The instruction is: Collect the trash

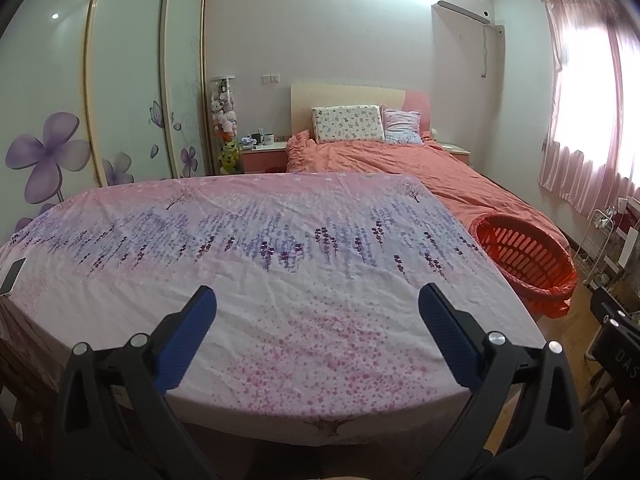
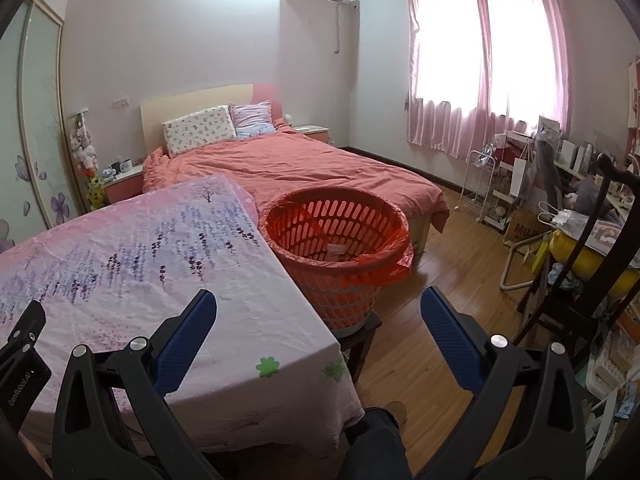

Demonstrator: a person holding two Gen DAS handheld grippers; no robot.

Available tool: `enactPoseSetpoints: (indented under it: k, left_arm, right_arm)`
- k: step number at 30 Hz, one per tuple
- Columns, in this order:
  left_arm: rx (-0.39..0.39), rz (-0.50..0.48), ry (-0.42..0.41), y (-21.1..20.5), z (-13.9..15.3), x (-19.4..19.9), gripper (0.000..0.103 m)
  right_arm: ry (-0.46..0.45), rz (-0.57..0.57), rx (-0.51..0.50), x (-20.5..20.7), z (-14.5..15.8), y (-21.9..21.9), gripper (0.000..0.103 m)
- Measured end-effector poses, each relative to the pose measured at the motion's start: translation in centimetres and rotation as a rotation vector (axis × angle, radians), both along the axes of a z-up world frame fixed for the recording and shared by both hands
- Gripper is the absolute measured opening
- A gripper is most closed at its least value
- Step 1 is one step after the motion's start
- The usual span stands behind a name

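Note:
A red slotted basket (image 2: 340,240) lined with a red bag stands on a dark stool at the table's right side; it also shows in the left wrist view (image 1: 524,258). A pale scrap (image 2: 335,249) lies on its bottom. The table (image 1: 280,264) wears a pink and lavender flowered cloth. My left gripper (image 1: 316,300) is open and empty above the table's near part. My right gripper (image 2: 318,300) is open and empty over the table's right edge, in front of the basket. No loose trash shows on the cloth.
A phone (image 1: 12,274) lies at the table's far left edge. A bed (image 2: 304,168) with an orange cover stands behind the table. Cluttered shelves and a dark chair (image 2: 576,280) stand to the right, over wooden floor (image 2: 424,280).

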State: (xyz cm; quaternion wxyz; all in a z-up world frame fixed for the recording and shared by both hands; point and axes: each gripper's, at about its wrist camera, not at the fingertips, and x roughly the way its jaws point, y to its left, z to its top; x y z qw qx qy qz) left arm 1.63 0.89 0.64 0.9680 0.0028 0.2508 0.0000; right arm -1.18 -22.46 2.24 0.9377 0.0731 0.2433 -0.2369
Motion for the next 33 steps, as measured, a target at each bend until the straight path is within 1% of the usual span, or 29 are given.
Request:
enactPoseSetpoints:
  k: [19,24,33]
  left_arm:
    - [0.040,0.038,-0.059,-0.6,1.5,-0.5,0.099]
    - [0.038,0.034,-0.066,-0.7,1.8,-0.6,0.099]
    - [0.030,-0.002,-0.067,-1.7,2.0,-0.6,0.099]
  right_arm:
    - [-0.029,-0.005,-0.006,-0.1,0.8,0.1,0.101]
    - [-0.038,-0.003,-0.008,-0.1,0.9,0.2,0.101]
    - [-0.054,-0.012,-0.010,-0.2,1.4,0.0,0.101]
